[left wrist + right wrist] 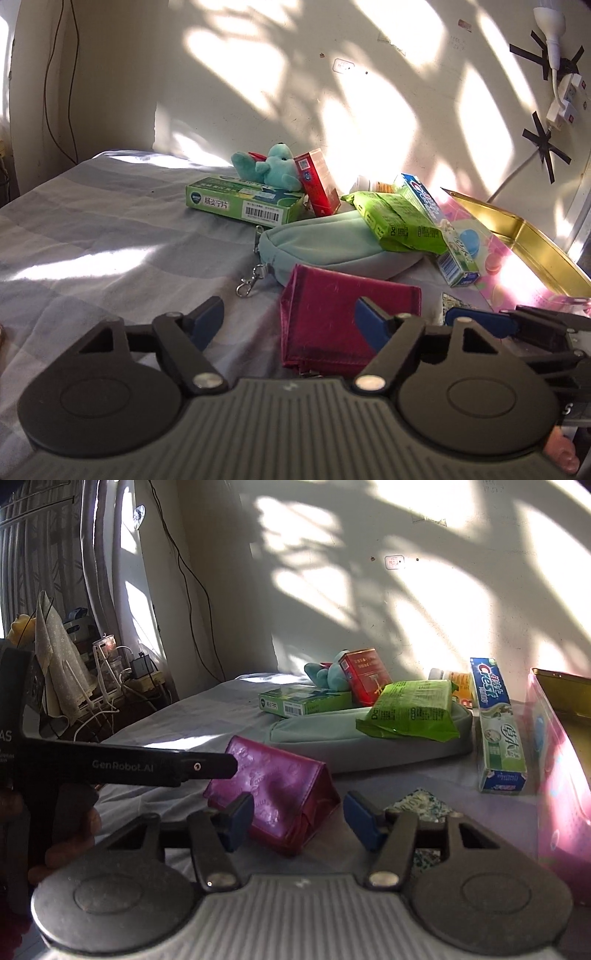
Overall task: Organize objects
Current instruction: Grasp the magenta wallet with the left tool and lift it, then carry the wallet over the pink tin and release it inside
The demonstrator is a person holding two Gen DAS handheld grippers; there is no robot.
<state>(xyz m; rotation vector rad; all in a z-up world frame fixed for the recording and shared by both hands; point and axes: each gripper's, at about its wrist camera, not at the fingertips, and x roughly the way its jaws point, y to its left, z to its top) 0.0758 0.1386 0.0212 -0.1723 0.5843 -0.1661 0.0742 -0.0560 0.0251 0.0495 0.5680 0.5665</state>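
Both grippers hover over the grey-blue checked bedspread (92, 229), aimed at the magenta folded fabric wallet (332, 317), which lies on the bedspread in front of the pale teal zip pouch (332, 247).

**Gripper state.** The left gripper (290, 321) stands released: its right blue pad (369, 321) overlaps the wallet in view, the left pad is clear of it, and nothing is clamped. The right gripper (299, 819) is also released; the wallet (273, 794) sits between and just beyond its pads, and contact cannot be confirmed.

**Step in hand (judged).** Grasp the wallet and move it to the pink tin box with gold interior (524, 243) at the right.
1. Use one gripper only; the two tools are close together and could collide.
2. Straddle the folded edge, so the pads close across the thickness.
3. Lower until the pads flank the fabric, then close firmly: the soft cover may slip or unfold.
4. Lift clear of the pouch's metal clasp (247, 284).

**Count of items visible.**
- Wallet: one
- Zip pouch: one
- Teal plush toy (273, 166): one
- Green flat carton (243, 203): one
- Red upright carton (321, 181): one
- Green foil packet (391, 218): one
- Toothpaste carton (436, 229): one
- Tin box: one
- Small white-capped bottle (364, 182), partly hidden: one
- Patterned item by the right gripper (421, 803): one, unidentifiable
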